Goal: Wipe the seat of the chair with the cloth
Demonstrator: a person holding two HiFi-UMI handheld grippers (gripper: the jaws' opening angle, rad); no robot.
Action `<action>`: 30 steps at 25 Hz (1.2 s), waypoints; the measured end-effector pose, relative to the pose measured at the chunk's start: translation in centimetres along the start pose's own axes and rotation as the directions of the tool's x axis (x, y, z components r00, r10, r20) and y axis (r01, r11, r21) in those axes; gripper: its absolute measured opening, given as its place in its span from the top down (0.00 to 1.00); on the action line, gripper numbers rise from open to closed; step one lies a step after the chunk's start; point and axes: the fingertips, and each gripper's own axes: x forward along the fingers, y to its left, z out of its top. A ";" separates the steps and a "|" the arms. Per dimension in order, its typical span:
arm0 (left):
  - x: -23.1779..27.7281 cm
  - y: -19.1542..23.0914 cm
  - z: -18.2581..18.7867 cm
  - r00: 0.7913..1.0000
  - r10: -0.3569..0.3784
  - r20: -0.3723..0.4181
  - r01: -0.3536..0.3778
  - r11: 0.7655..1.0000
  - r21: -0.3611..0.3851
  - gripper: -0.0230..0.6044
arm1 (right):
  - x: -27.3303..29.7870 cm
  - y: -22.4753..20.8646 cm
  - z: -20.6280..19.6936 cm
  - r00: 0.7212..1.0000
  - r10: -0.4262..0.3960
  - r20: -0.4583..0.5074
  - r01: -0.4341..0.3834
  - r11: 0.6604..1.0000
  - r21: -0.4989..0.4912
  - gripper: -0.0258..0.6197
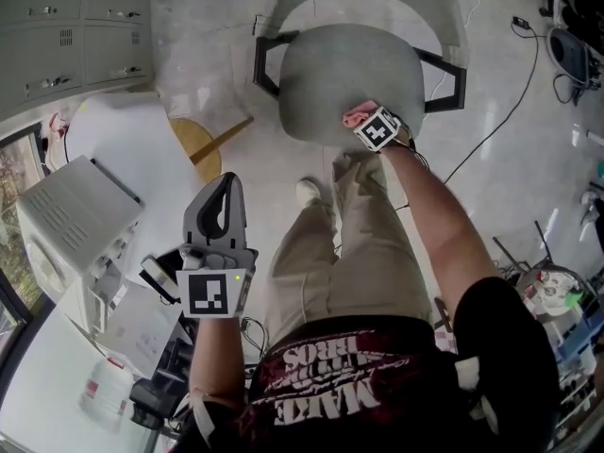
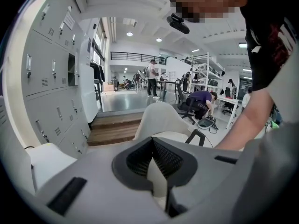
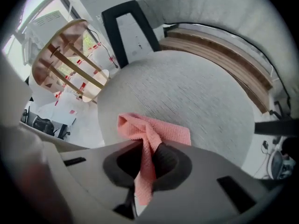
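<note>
The right gripper (image 3: 147,161) has its jaws clamped on a narrow fold of the pink cloth (image 3: 159,132). The rest of the cloth lies bunched on the grey seat (image 3: 187,87) of the chair (image 1: 349,64), close to the seat's near edge. The left gripper (image 1: 226,179) is held up well apart from the chair, at the person's left side, with its jaws closed on nothing. The main risk, as I judge it, is the grip: only a thin pleat sits between the jaws, and the seat fabric looks coarse, so a long stroke toward the far side may tug the cloth free. The cloth is also crumpled rather than spread, so each pass probably cleans only a narrow strip, and patches at the left and right of the seat could go unwiped. Pressing too low could drag the hard jaws across the upholstery. Nothing steadies the chair, so a firm push may shift it away.
</note>
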 end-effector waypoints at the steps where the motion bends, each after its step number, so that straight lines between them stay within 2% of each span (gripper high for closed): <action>1: -0.1 0.0 0.5 1.000 0.002 0.006 -0.002 1.000 0.005 0.96 | -0.6 -1.4 -1.7 0.999 -0.028 -0.030 0.029 0.999 0.021 0.91; 4: -0.6 0.0 2.2 1.000 0.008 0.028 -0.009 1.000 0.024 0.96 | -2.6 -5.1 -6.7 0.982 -0.122 -0.146 0.129 0.991 0.034 0.91; 6: -1.3 0.0 3.3 0.999 0.014 0.044 -0.015 0.999 0.033 0.96 | -4.6 -6.4 -9.0 0.972 -0.161 -0.171 0.171 0.984 0.046 0.91; 10: -2.9 -0.1 5.4 0.997 0.016 0.077 -0.018 0.999 0.035 0.96 | -9.6 -5.2 -9.4 0.987 -0.163 -0.014 0.163 0.969 0.184 0.91; 12: -3.8 -0.4 6.3 0.996 0.009 0.090 -0.012 0.999 0.040 0.96 | -13.2 -4.1 -8.0 0.972 -0.201 0.118 0.171 0.959 0.224 0.91; 15: -5.1 -0.5 8.1 0.993 0.010 0.122 -0.017 0.999 0.051 0.96 | -18.9 -2.1 -5.2 0.923 -0.255 0.289 0.191 0.954 0.231 0.91; 20: -7.7 -0.5 11.2 0.981 0.007 0.193 -0.025 0.995 0.093 0.96 | -28.2 2.6 -2.2 0.829 -0.281 0.483 0.195 0.955 0.222 0.91; 24: -10.0 -0.5 13.0 0.972 -0.001 0.234 -0.023 0.995 0.100 0.96 | -35.7 5.6 0.1 0.728 -0.318 0.607 0.204 0.946 0.250 0.92; 30: -13.6 -0.8 14.6 0.953 -0.038 0.302 -0.005 0.990 0.140 0.96 | -45.3 9.9 2.6 0.562 -0.377 0.736 0.217 0.926 0.309 0.92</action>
